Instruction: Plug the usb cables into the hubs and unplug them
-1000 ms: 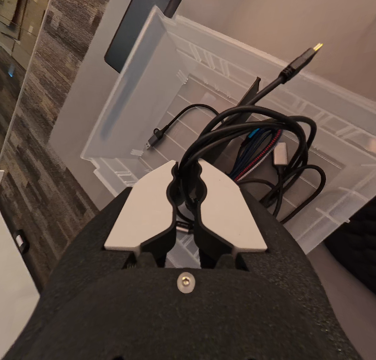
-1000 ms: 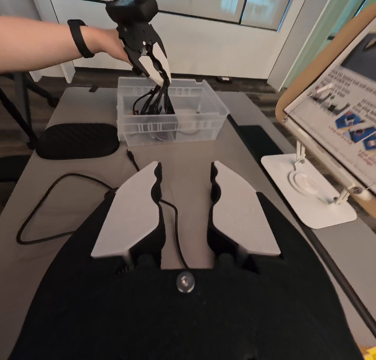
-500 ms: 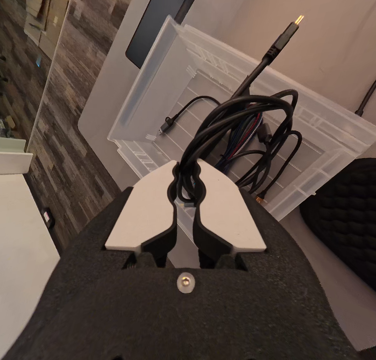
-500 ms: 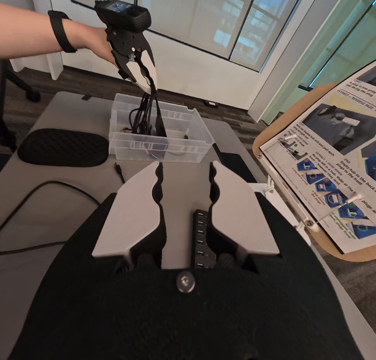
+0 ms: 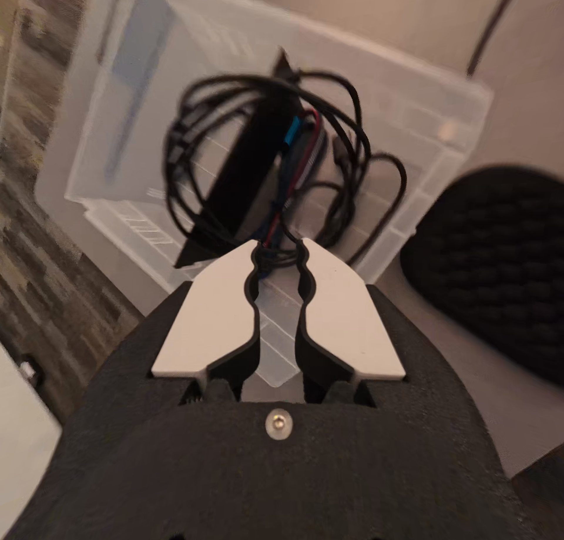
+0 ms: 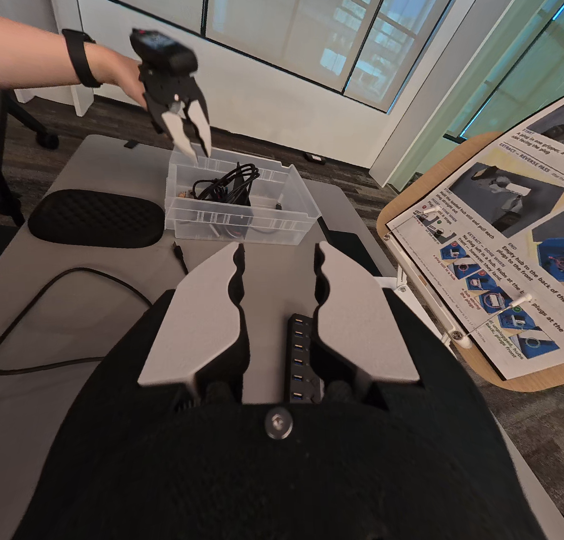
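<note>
The left gripper (image 6: 200,156) hangs above the rear rim of the clear plastic bin (image 6: 293,189), jaws parted with nothing between them; in its own blurred wrist view the fingertips (image 5: 244,250) frame the cables without visible contact. The cable bundle (image 6: 227,185) lies inside the bin: mostly thin black leads in loose loops, with blue and red braided strands (image 5: 300,134) and a flat black bar-shaped piece (image 5: 244,171) leaning upright among them. The right gripper (image 6: 277,247) is wide open and empty, low over the grey table (image 6: 106,171); between its fingers lies a black USB hub (image 6: 300,357), a slim bar with a row of blue ports. One loose black cable (image 6: 91,275) trails across the table, left of the hub.
</note>
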A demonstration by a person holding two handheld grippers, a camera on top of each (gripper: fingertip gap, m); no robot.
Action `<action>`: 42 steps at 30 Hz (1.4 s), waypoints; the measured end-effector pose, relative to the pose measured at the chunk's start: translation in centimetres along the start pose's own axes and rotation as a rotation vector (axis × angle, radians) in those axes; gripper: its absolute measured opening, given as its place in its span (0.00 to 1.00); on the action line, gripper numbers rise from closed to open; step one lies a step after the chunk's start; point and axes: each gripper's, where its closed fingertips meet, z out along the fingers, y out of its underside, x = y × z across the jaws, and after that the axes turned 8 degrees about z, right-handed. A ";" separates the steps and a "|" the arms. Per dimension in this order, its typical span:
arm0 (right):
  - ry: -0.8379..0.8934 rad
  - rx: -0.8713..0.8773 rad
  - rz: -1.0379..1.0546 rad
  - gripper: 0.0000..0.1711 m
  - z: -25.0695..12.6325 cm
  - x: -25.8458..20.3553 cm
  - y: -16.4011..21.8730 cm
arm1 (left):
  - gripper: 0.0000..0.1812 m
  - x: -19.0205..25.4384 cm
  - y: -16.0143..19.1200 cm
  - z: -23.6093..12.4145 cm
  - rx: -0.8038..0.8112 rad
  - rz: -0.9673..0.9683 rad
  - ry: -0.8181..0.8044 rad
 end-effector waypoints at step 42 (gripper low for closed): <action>0.015 0.002 0.071 0.25 -0.8 1.9 1.4 | 0.02 0.1 1.8 -3.6 -0.328 0.183 0.343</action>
